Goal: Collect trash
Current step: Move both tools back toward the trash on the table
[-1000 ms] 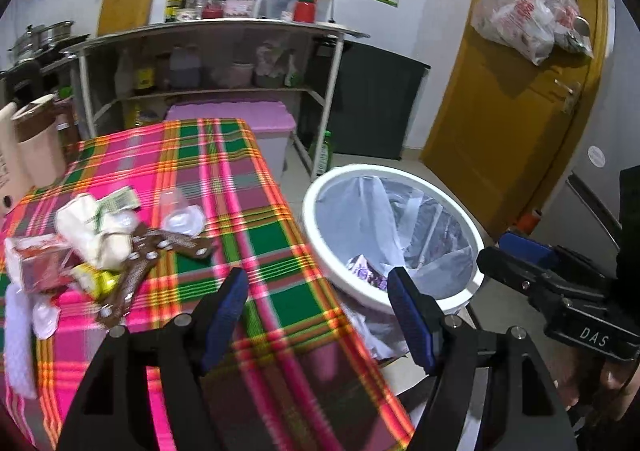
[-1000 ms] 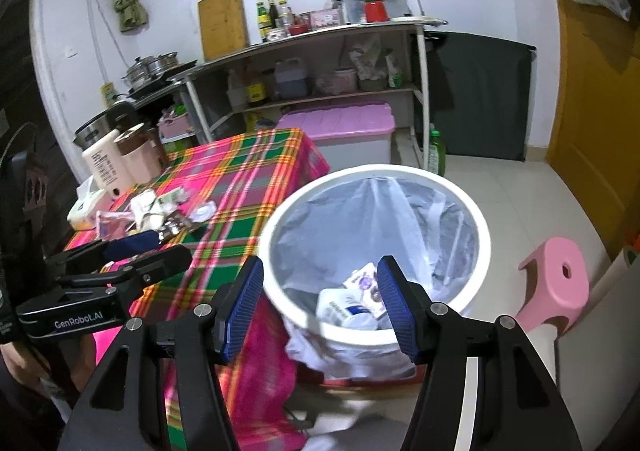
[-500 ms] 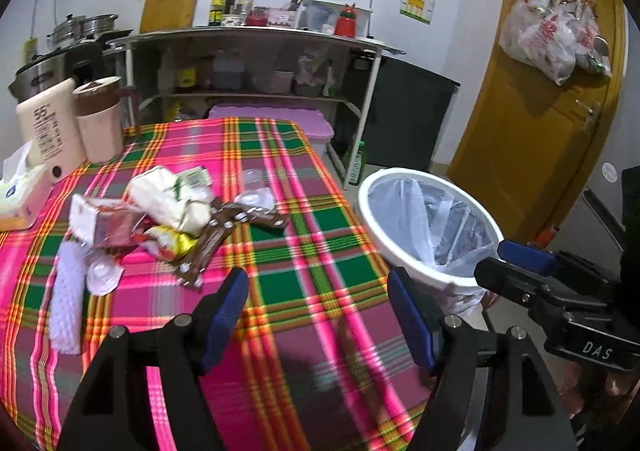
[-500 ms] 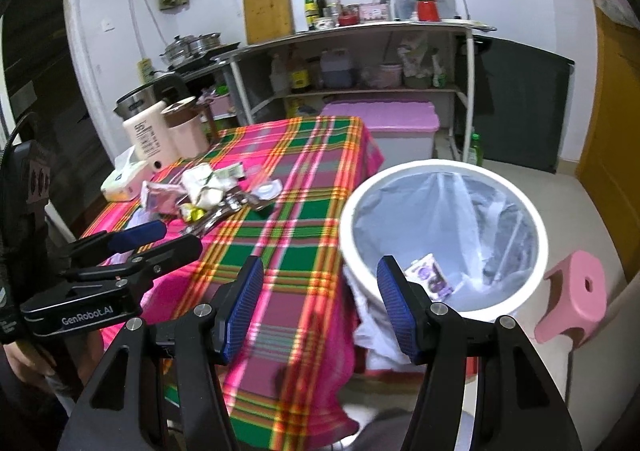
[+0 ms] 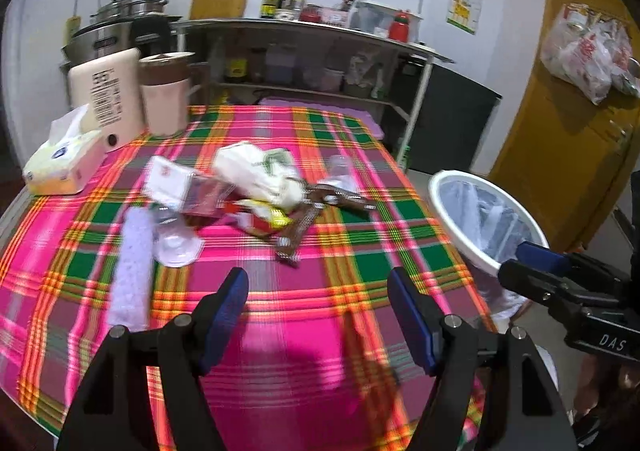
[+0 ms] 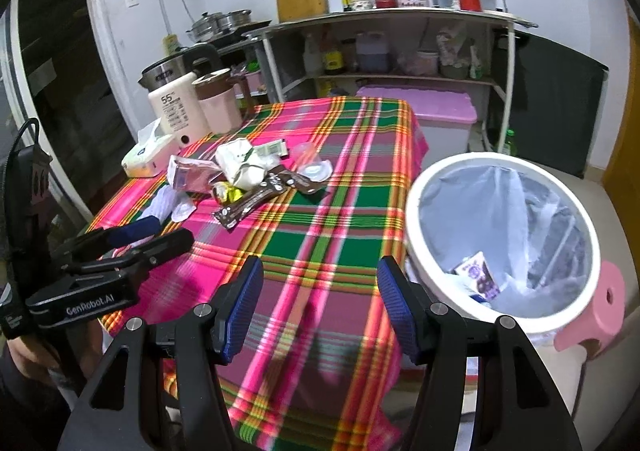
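A heap of trash lies mid-table on the plaid cloth: a crumpled white wrapper (image 5: 256, 171) (image 6: 240, 163), brown snack wrappers (image 5: 300, 227) (image 6: 256, 199), a pink-white packet (image 5: 168, 179) (image 6: 188, 173), a clear plastic cup (image 5: 340, 171) (image 6: 306, 153) and a lid (image 5: 176, 247). A white bin (image 5: 452, 207) (image 6: 412, 235) with a clear liner stands right of the table, a small carton (image 6: 478, 275) inside. My left gripper (image 5: 318, 291) hovers open over the near cloth, empty. My right gripper (image 6: 320, 289) is open and empty above the table's near corner.
At the table's far left stand a tissue box (image 5: 60, 163), a cream container (image 5: 108, 99) and a pink jug (image 5: 166, 95). Behind are a metal shelf (image 6: 400, 17) with bottles, a pink-lidded tub (image 6: 420, 107) and a pink stool (image 6: 600, 311) beside the bin.
Both grippers have swung left, away from the bin and toward the table. The trash heap now sits ahead of the left gripper; the bin has slid to the right in both views.
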Motion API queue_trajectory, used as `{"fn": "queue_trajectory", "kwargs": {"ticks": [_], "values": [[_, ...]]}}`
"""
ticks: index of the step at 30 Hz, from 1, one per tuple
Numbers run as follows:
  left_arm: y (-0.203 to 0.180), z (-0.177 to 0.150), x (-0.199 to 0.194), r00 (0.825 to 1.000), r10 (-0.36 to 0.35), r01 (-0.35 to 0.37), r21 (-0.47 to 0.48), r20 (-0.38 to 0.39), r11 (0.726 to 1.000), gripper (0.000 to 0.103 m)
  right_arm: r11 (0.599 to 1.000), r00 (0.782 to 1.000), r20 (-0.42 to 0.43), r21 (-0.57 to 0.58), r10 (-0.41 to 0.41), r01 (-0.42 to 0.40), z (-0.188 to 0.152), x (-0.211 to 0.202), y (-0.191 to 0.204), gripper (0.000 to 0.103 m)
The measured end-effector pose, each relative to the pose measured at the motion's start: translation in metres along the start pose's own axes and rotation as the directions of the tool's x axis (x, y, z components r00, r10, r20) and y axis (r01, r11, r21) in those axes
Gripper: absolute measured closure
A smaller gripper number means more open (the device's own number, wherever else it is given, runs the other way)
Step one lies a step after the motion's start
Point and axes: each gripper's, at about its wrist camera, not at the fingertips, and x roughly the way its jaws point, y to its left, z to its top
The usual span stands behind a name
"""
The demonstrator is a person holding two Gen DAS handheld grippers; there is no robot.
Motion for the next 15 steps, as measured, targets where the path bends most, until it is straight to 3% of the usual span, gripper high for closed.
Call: {"fn": "queue_trajectory", "kwargs": {"ticks": [7,15], "values": [[0.04,0.006,-0.002,0.998,0.058,-0.056,-0.053,0.021,0.997,0.03,0.999,1.0,-0.018,-0.043,0.012,-0.012,0.013,0.027,0.01,0.043],[0.082,0.01,0.007,0.984,0.178,-0.175,-0.1,0.018,0.979,0.03,0.996,0.999,-0.05,-0.09,0.01,-0.014,0.036,0.068,0.013,0.043]]}}
